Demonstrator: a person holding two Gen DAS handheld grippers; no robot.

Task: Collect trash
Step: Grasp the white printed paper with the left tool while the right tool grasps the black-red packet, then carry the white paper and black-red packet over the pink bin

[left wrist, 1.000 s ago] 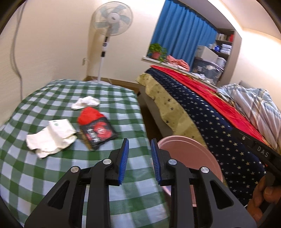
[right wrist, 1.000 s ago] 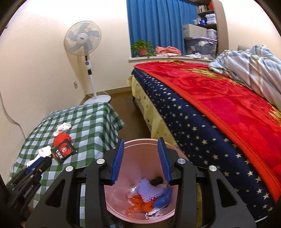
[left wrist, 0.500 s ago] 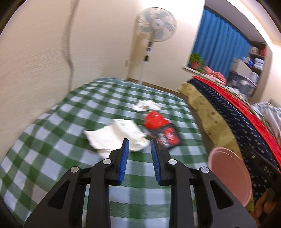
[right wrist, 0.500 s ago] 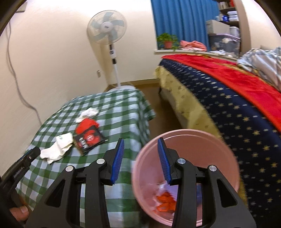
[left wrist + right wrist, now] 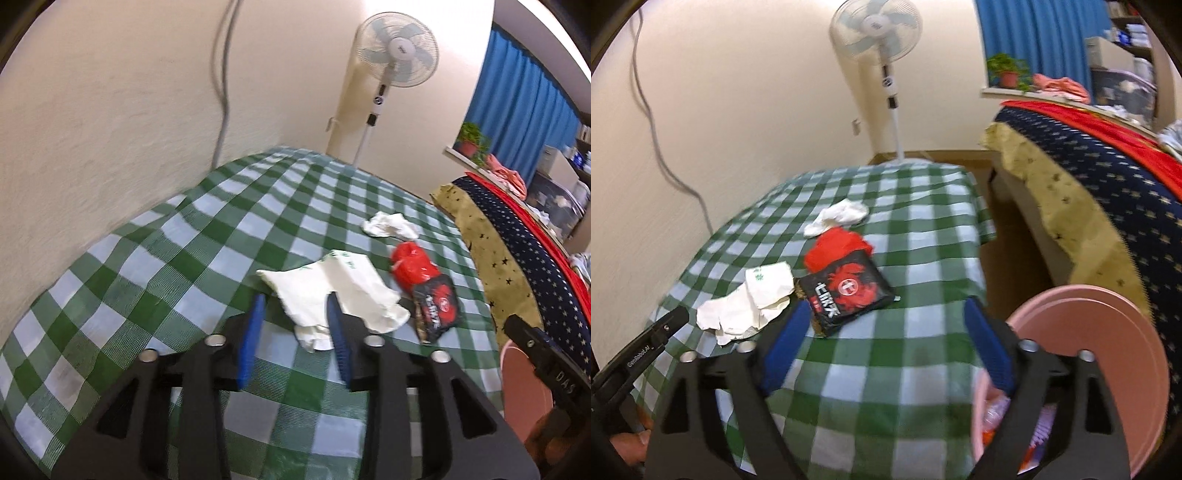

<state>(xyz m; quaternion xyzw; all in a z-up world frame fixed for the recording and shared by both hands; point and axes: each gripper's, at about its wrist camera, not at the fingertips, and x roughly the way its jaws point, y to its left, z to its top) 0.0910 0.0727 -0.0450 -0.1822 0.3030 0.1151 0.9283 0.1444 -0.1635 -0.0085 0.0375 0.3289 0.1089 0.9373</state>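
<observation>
Item: crumpled white paper bag [image 5: 334, 291], on the green-checked table [image 5: 155, 280], lying at 12 o'clock from my left gripper [image 5: 295, 306], its near edge between the tips. Long axis runs 10 to 4 o'clock. Left jaws partly apart and opening, pressing nothing.

Item: black-and-red snack packet [image 5: 846, 291], at 11 o'clock from my right gripper [image 5: 886, 317], nearer that hand. Right jaws wide and opening, empty.

Item: white tissue [image 5: 838, 216], farther off at 12 o'clock.

Item: pink bin [image 5: 1108, 354], at 4 o'clock, beside the table's right edge. Open cloth at 9 o'clock, so room to approach.
</observation>
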